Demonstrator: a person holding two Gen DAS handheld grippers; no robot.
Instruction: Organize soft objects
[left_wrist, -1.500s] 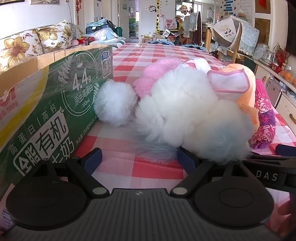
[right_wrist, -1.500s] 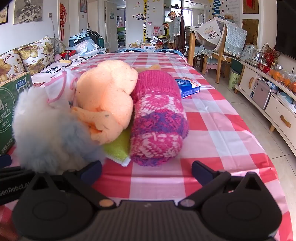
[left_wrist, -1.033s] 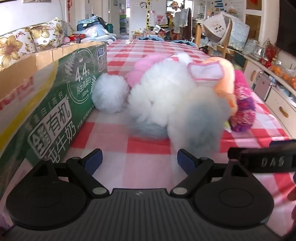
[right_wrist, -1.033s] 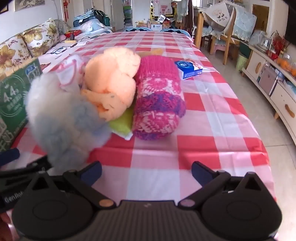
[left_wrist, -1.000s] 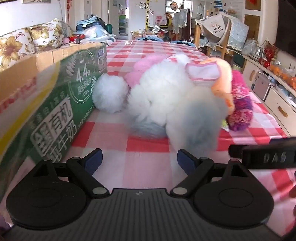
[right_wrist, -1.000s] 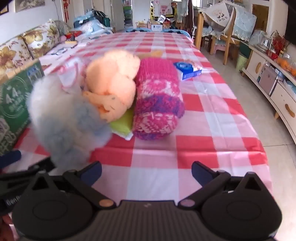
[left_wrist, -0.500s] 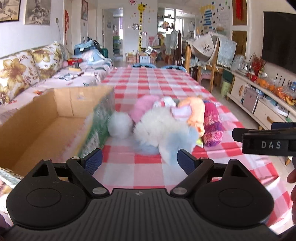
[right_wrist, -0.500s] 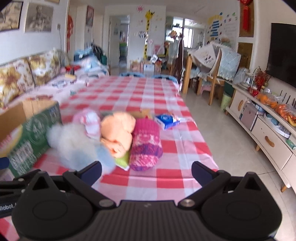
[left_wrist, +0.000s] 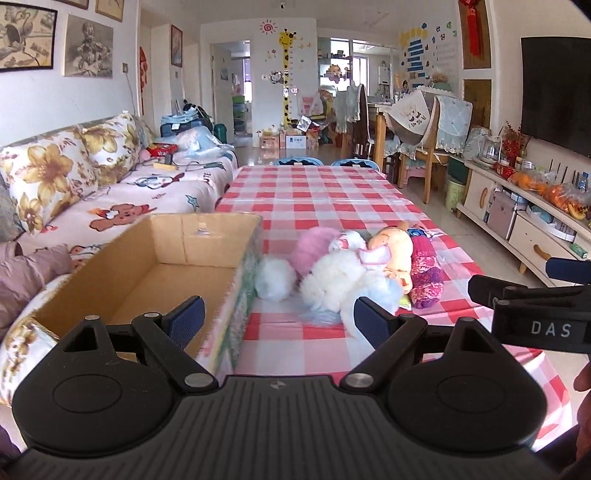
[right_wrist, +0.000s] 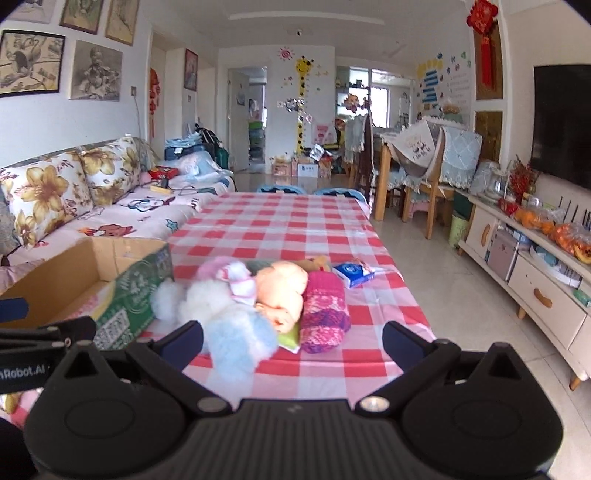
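Observation:
A heap of soft things lies on the red-checked table (left_wrist: 325, 199): a white pompom (left_wrist: 274, 277), a white and pale blue fluffy toy (left_wrist: 343, 286), a pink fluffy piece (left_wrist: 314, 248), an orange plush (left_wrist: 396, 249) and a pink-purple knitted roll (left_wrist: 424, 271). An open cardboard box (left_wrist: 155, 273) stands left of the heap with nothing inside. My left gripper (left_wrist: 277, 320) is open, raised, well short of the heap. My right gripper (right_wrist: 293, 341) is open too, high above the table's near edge. In the right wrist view the heap shows as fluffy toy (right_wrist: 229, 314), orange plush (right_wrist: 282, 288) and knitted roll (right_wrist: 324, 310).
A small blue packet (right_wrist: 354, 272) lies behind the knitted roll. A floral sofa (left_wrist: 74, 184) runs along the left of the table. A cabinet with drawers (right_wrist: 532, 280) lines the right wall, and chairs (right_wrist: 417, 173) stand beyond the table's far end.
Both grippers have pulled back and risen away from the heap, which was close in front and now looks small. The inside of the box has come into view. Both stayed open.

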